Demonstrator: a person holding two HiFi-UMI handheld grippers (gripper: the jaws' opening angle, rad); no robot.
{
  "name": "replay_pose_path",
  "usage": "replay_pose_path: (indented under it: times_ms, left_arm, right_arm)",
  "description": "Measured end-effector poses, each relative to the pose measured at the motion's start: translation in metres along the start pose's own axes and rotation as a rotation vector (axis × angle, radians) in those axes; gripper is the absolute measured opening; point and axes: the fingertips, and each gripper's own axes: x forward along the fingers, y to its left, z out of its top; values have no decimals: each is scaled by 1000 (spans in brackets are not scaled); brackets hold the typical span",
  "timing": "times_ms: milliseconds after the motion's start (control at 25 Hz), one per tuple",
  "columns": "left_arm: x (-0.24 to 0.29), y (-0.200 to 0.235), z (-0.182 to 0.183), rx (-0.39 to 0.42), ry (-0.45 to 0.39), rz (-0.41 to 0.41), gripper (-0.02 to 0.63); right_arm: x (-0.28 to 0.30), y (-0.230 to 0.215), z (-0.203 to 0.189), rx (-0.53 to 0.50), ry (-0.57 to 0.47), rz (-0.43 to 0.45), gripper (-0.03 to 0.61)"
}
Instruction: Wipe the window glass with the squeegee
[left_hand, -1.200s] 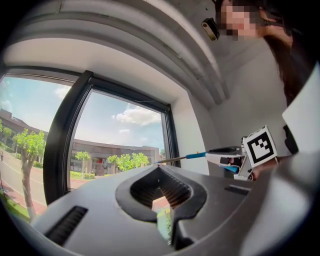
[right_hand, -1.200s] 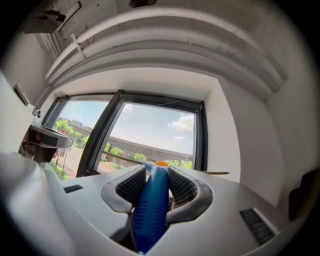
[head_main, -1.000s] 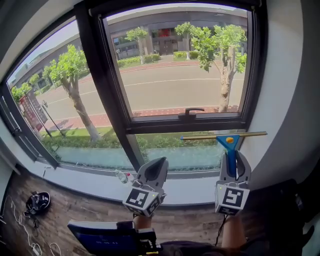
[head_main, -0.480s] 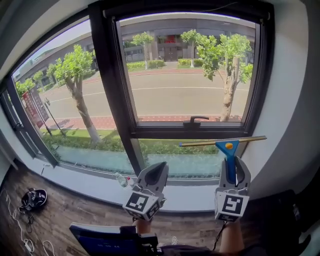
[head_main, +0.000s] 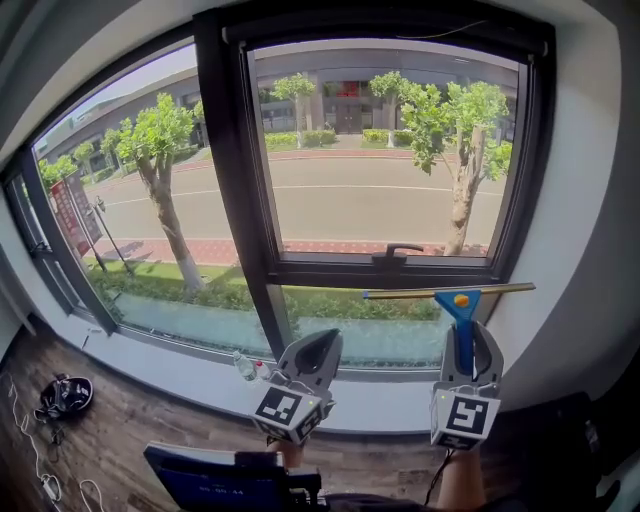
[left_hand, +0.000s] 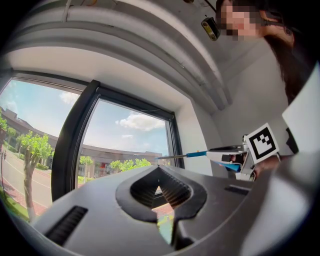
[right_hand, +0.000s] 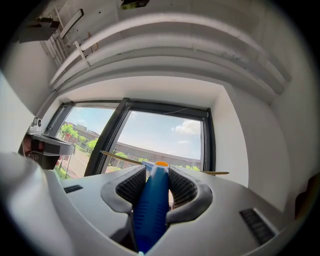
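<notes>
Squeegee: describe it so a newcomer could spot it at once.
Find the right window pane with the black latch on its lower frame. Just below the latch, the squeegee stands in the right gripper: blue handle, orange dot, and a long thin brass-coloured bar across the top, unlike the empty left gripper.

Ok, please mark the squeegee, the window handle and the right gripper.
squeegee (head_main: 463, 312), head view, blue neck.
window handle (head_main: 397, 251), head view, lever middle.
right gripper (head_main: 469, 336), head view, between its fingertips.
</notes>
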Motion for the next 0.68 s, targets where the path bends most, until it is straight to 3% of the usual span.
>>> replay_pose_path:
  times_ms: [680]
  left_arm:
    - [1, 5, 31, 45, -17, 0, 2]
  right_arm:
    - [-7, -3, 21, 0, -38, -10, 141]
